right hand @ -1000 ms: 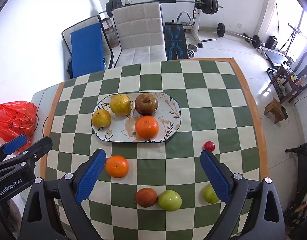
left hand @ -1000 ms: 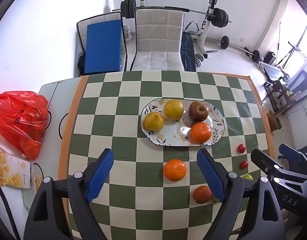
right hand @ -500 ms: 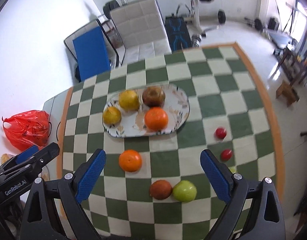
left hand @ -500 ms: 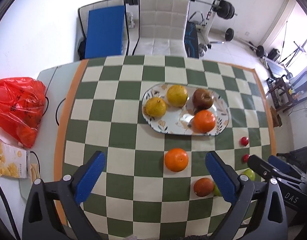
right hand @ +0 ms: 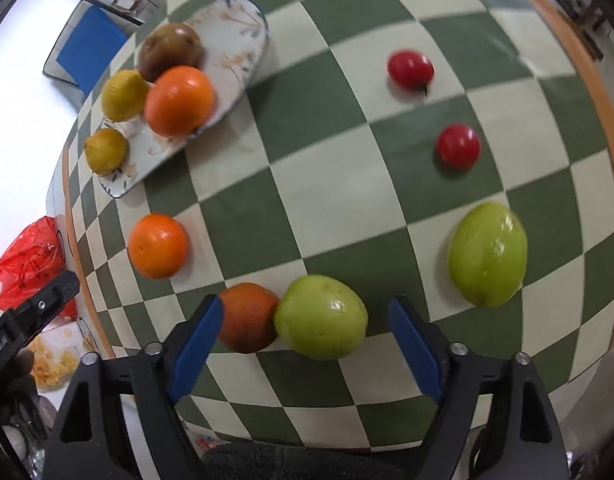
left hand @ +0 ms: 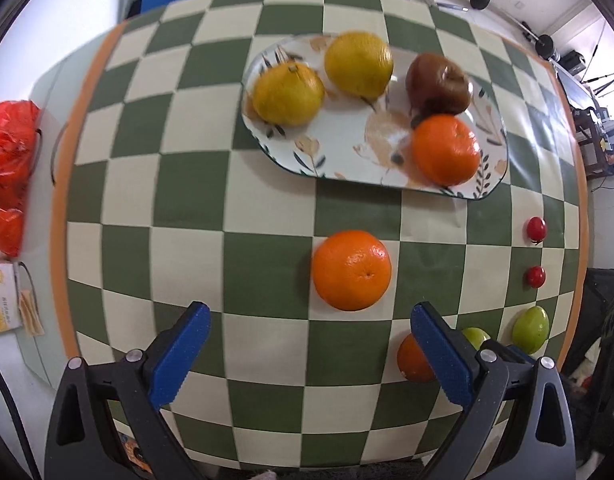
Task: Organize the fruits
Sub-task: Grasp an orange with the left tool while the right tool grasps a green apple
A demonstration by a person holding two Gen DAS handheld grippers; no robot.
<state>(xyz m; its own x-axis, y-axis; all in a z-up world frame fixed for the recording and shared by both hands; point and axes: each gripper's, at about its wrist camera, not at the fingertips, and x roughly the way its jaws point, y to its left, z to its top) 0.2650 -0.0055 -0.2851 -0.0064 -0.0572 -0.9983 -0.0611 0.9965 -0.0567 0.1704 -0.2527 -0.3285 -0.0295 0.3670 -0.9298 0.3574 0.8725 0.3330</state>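
1. The left gripper hangs wide open and empty just short of the loose orange, which lies mid-tabletop near the plate; off-centre closing could roll it away.
2. The right gripper is also spread empty, near the tabletop's front edge. A green fruit touches a dark orange fruit between its jaws, so closing may pinch both or shove one off.
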